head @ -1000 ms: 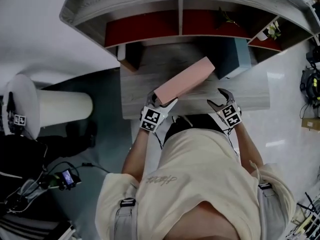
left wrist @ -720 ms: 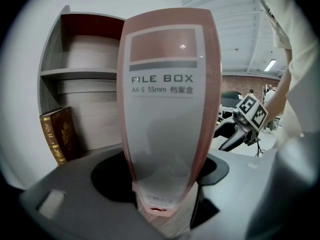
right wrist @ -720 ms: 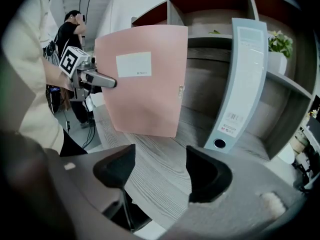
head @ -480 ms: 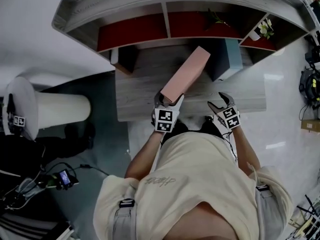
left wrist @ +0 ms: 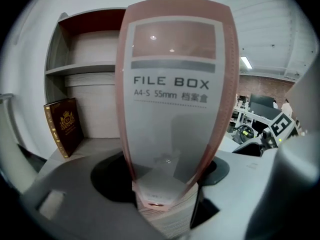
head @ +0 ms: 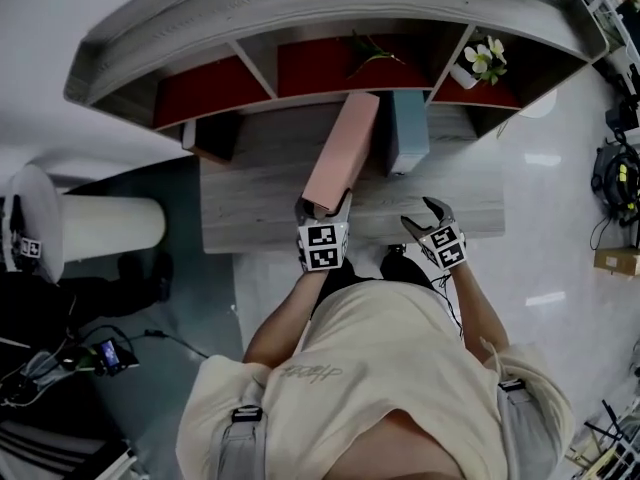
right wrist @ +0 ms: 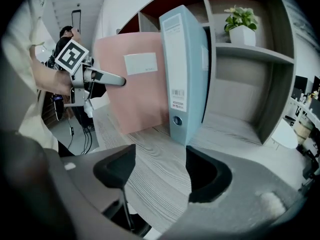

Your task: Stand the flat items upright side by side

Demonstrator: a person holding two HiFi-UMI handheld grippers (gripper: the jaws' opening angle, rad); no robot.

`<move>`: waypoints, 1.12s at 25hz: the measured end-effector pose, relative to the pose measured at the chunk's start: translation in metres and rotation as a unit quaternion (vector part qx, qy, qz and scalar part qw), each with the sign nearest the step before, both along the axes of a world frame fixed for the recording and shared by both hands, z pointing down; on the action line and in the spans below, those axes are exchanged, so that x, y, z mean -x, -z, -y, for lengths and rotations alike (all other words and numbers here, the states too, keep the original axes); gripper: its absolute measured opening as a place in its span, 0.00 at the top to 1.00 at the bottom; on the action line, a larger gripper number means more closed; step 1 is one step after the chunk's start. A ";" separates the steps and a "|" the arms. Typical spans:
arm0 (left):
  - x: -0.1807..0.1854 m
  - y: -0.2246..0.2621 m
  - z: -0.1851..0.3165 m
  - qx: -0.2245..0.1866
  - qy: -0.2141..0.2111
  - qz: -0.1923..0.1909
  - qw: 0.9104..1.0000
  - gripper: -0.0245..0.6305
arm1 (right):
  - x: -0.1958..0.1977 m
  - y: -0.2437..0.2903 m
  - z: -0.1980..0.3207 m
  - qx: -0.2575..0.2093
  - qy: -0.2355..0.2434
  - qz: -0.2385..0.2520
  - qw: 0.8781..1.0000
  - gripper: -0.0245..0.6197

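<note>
Your pink file box (head: 340, 153) is a slim, matte rectangular case with a pale grey spine label. It is upright on its edge at the desk (head: 250, 213), just left of the standing light-blue binder (head: 408, 133). Your left gripper (head: 322, 206) clamps the box's near spine end between both jaws. Your right gripper (head: 424, 218) is released, jaws apart over the desk's front edge with nothing between them. The desk is pale wood-grain laminate, backed by a curved shelf unit (head: 150, 43) with dark red rear panels. The unit holds a maroon gold-crested book (left wrist: 63, 126) and a white-potted plant (head: 485, 60). The floor (head: 560, 168) is glossy white.
</note>
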State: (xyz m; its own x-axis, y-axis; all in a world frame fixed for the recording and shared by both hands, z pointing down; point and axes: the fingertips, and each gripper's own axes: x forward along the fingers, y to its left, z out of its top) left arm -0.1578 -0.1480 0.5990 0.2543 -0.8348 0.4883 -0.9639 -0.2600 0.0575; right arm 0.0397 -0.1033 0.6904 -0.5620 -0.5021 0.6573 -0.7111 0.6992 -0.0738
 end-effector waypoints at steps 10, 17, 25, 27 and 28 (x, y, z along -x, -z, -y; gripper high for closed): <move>-0.060 0.003 0.028 0.019 0.074 -0.013 0.997 0.43 | -0.073 -0.011 0.014 0.017 0.007 0.021 1.000 0.48; -0.083 0.005 0.034 0.015 0.063 -0.034 0.997 0.42 | -0.097 -0.021 0.023 0.026 0.040 0.022 0.999 0.49; -0.114 0.001 0.038 0.039 -0.084 -0.053 0.994 0.33 | -0.102 -0.025 0.041 0.038 0.019 0.044 0.998 0.49; -0.116 0.000 0.041 0.042 -0.109 -0.058 0.991 0.32 | -0.100 -0.024 0.044 0.039 0.017 0.047 0.998 0.49; -0.117 0.000 0.043 0.045 -0.120 -0.059 0.990 0.32 | -0.100 -0.023 0.045 0.041 0.015 0.048 0.998 0.49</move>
State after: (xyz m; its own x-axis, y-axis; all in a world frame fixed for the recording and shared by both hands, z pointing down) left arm -0.0404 -0.1914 0.5994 0.4992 -0.6986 0.5127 -0.8605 -0.4692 0.1985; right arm 0.1400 -0.1488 0.7138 -0.6380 -0.4316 0.6377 -0.6772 0.7087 -0.1978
